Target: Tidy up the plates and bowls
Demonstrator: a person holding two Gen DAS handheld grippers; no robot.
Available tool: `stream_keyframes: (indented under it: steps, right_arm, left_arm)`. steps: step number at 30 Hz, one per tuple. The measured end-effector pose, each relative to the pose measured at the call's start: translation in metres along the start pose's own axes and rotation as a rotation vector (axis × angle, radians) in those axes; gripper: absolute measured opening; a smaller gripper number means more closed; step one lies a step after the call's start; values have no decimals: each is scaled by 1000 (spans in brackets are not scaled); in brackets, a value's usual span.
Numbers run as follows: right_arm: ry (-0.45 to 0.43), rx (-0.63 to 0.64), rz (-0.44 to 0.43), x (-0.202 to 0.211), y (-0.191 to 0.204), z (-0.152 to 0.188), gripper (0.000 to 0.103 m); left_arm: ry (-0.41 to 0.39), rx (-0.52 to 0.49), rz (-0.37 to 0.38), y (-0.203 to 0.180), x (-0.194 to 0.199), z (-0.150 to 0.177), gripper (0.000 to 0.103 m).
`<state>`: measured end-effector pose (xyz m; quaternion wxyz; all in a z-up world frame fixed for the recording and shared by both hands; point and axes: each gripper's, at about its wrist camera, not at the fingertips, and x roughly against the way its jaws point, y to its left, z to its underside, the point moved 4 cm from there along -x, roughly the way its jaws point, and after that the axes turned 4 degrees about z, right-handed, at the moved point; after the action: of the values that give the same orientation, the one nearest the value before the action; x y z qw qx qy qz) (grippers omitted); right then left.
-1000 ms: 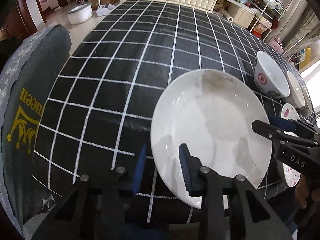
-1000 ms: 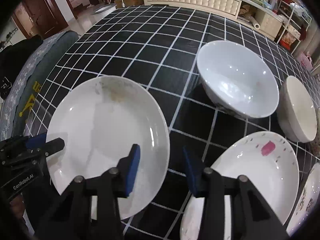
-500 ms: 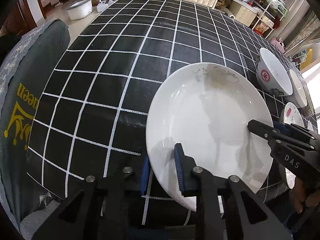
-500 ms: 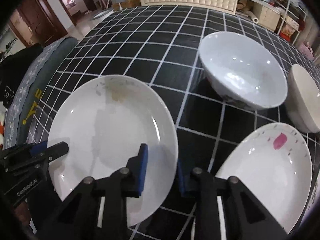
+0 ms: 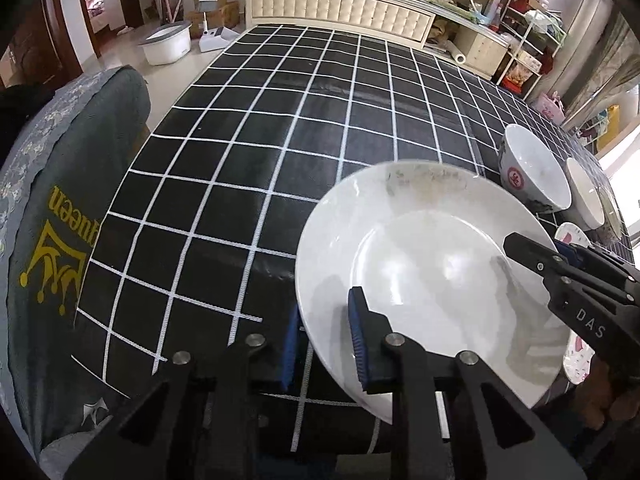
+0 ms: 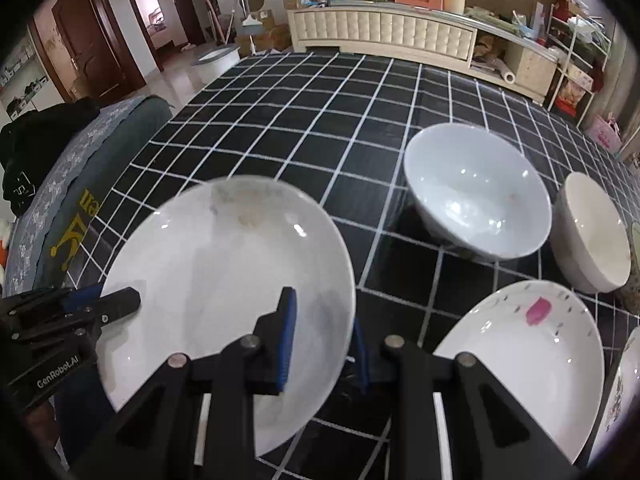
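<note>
The right gripper [image 6: 322, 336] clamps the white plate's [image 6: 224, 280] right rim; the left gripper [image 6: 116, 306] pinches its left rim, near the tablecloth's [image 6: 320, 128] front-left corner.

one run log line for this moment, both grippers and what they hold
left gripper: shut on white plate | right gripper: shut on plate's opposite rim | plate: lifted over table

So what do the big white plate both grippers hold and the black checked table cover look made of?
Big white plate: looks like glazed ceramic, given its sharp glossy highlights and smooth, thin rim; melamine can't be ruled out. It has faint brownish smears near its far edge. Black checked table cover: probably coated fabric or vinyl, with a slight sheen, creases and stitched-looking white lines.
</note>
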<state>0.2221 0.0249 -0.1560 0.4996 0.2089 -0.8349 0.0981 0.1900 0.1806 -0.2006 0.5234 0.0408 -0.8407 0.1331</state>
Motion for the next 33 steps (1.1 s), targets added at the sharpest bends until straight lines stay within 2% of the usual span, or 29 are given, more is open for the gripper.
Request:
stream_keyframes:
  steps: [8,13,17,25,33]
  right_arm:
    - [44,1,2,-9,0,11,30]
    - [90,-11,8,-15,-3,15,30]
    - [63,-19,4,-2,-4,14,30]
    - [20,-52,-6,32,-21,24,30]
    - [-26,-98,39,67,-57,46,30]
  left_arm:
    - [34,30,-8,8,-11,14,21]
    - [24,27,-5,8,-10,13,21]
    - [38,46,3,8,-6,13,21]
    - [-5,62,-63,9,24,19,21]
    - [-33,3,-12,-38,54,30,21]
